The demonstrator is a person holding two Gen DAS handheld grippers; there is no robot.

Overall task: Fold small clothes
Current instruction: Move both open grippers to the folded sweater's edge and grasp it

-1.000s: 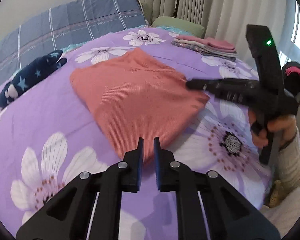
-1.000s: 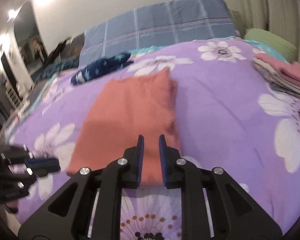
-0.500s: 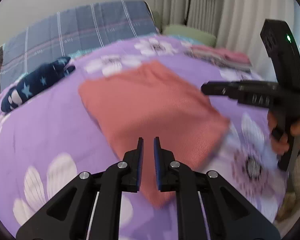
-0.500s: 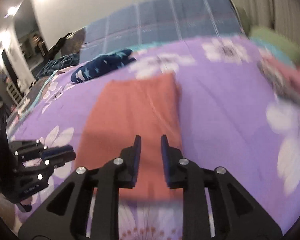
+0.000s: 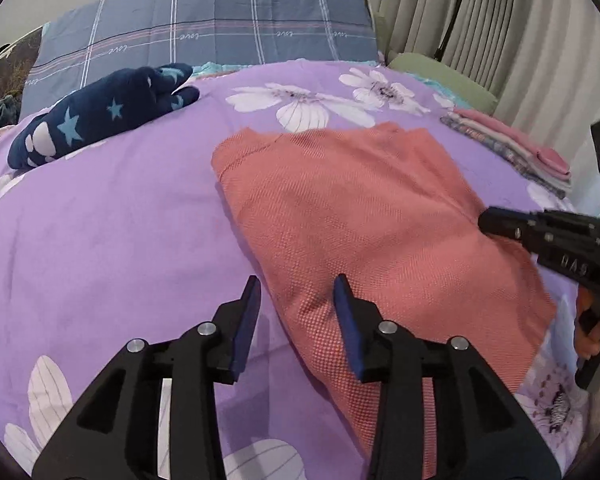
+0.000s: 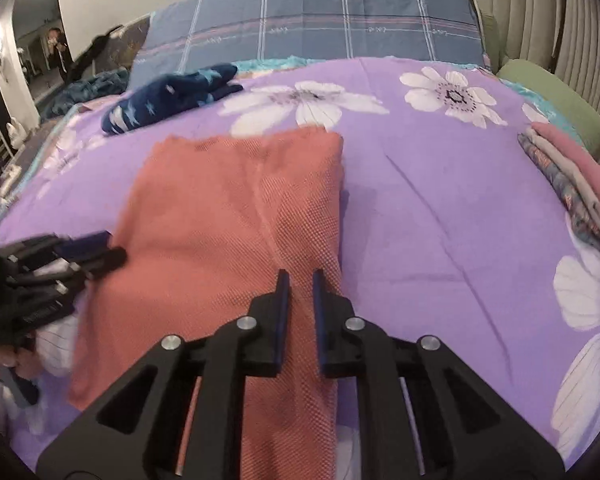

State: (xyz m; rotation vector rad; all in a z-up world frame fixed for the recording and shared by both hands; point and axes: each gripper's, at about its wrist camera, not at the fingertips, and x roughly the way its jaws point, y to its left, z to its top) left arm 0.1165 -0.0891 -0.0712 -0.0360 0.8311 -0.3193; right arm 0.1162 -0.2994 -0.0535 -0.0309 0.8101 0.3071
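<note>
Your left gripper [image 5: 296, 300] has just been opening; its jaws now stand apart over the left long edge of the folded coral cloth [image 5: 364, 232]. The left finger sits over bare purple bedspread [image 5: 112, 232], the right finger over the cloth. The cloth edge runs between them, but the pads are not pressing on it.

Your right gripper [image 6: 300, 300] has just been closing; its jaws are nearly together with a narrow gap. It hangs above the cloth's [image 6: 228, 216] right side, near the close end. Nothing is pinched; the fabric lies flat under it.

The cloth lies as a folded rectangle about mid-bed, long side running toward the head of the bed and the close end toward you. Both grippers are at that close end, one on each long side; in the left wrist view the right gripper [image 5: 488, 220] reaches in over the cloth's right edge.

A navy star-print garment [image 5: 100, 112] lies near the head of the bed on the left, well apart from the cloth. A stack of folded clothes [image 6: 580, 176] sits at the bed's right edge. A plaid pillow [image 5: 204, 32] lies across the head.
</note>
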